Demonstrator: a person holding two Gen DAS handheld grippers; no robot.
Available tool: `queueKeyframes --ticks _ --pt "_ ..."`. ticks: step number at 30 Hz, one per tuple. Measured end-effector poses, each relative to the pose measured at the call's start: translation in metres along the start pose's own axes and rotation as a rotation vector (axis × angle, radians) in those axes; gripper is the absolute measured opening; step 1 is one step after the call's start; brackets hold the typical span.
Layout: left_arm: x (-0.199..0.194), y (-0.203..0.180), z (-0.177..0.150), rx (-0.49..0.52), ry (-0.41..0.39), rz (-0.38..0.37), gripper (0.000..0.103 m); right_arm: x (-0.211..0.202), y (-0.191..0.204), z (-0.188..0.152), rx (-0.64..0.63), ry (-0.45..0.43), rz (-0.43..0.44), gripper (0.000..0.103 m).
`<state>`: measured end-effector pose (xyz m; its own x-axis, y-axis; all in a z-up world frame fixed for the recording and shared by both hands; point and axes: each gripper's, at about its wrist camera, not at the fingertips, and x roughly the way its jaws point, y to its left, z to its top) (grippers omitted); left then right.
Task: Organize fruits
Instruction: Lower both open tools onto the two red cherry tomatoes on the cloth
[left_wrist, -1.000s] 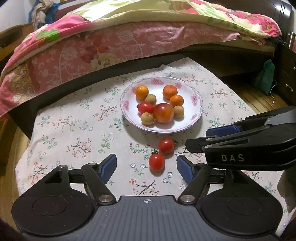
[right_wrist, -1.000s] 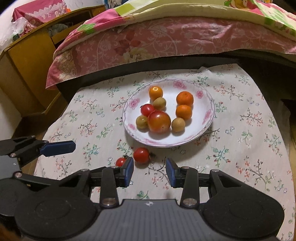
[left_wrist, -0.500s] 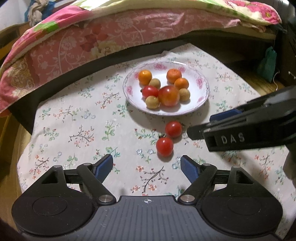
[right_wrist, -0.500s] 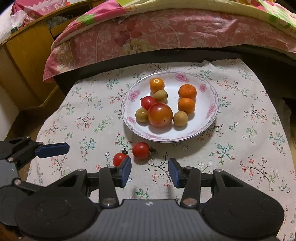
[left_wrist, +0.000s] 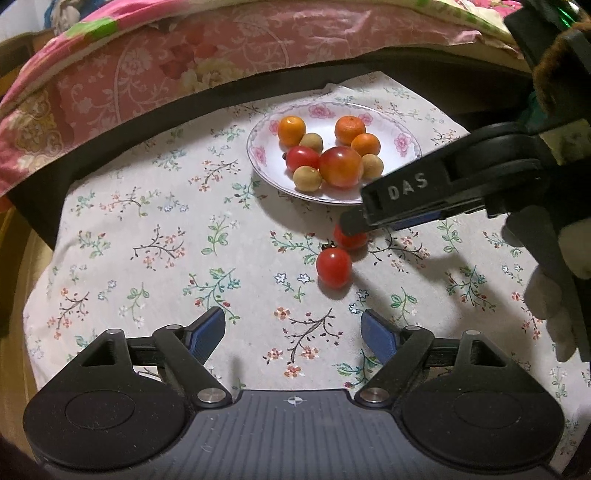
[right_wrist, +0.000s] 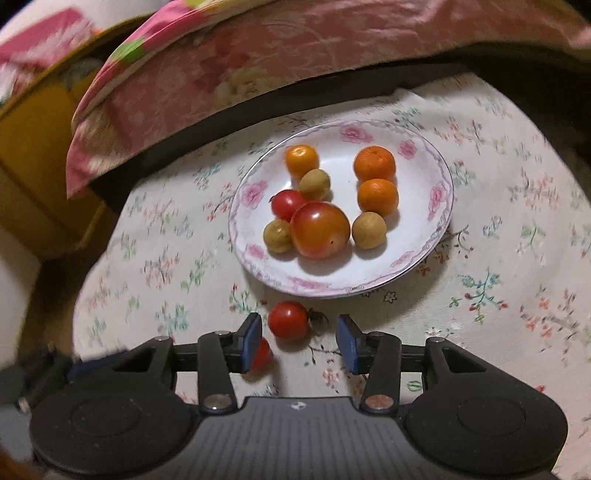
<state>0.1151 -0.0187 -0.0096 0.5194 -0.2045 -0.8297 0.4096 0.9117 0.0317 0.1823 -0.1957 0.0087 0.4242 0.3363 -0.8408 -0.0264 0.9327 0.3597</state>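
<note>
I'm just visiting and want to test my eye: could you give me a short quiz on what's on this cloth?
1. How many fruits lie on the plate?
2. True or false: both cherry tomatoes on the tablecloth touch the plate.
3. Which gripper is closing in on the farther tomato: left gripper or right gripper?

Key:
1. Eight.
2. False: the farther tomato and the nearer tomato both lie off the plate.
3. The right gripper, open, with the tomato just ahead of its fingertips.
</note>
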Motion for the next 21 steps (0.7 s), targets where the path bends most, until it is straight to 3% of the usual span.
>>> queueKeyframes --ticks 8,11,21 --pt "0.001 0.0 0.0 -0.006 0.006 -0.011 0.086 0.016 0.009 0.001 -0.011 0.019 -0.007 0.043" --pt "0.002 0.001 -0.001 -0.01 0.009 -0.013 0.086 0.02 0.006 0.002 -0.002 0.021 -0.02 0.036" --pt "0.009 -0.005 0.005 -0.006 -0.006 -0.032 0.086 0.009 -0.006 -0.002 -0.023 0.022 -0.013 0.03"
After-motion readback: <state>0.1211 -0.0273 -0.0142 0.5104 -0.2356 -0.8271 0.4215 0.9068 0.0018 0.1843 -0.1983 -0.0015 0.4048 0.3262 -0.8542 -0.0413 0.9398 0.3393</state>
